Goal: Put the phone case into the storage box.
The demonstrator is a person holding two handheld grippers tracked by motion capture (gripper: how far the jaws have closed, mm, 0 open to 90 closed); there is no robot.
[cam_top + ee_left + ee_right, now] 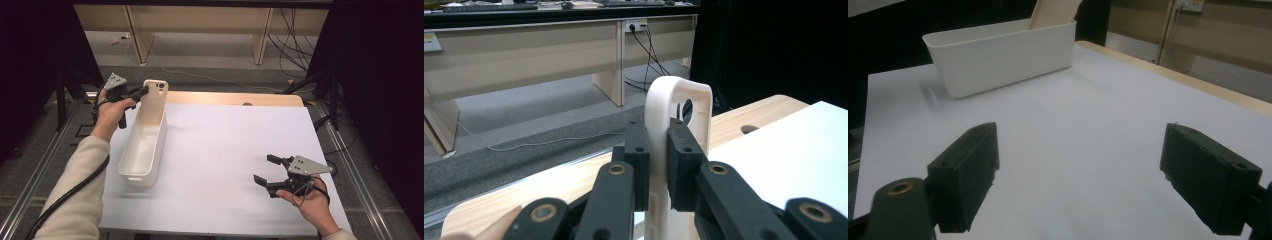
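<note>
While your left gripper (142,92) has its fingers (638,165) clamped on the cream phone case (154,100), lower it slowly and keep it clear of the white bin's (142,150) walls. It stands upright at the bin's far end, long axis vertical, camera cutout on top. Your right gripper (264,170) rests on the table (225,150) well apart, fingers wide open and empty.

Smooth cream plastic phone case (679,120), faintly glossy, clamped between matt black plastic pads of left gripper (658,165). Just below it, matt white plastic bin (142,147). Under right gripper (265,170), smooth matt white sheet (225,150) over pale wood table (235,98).
</note>
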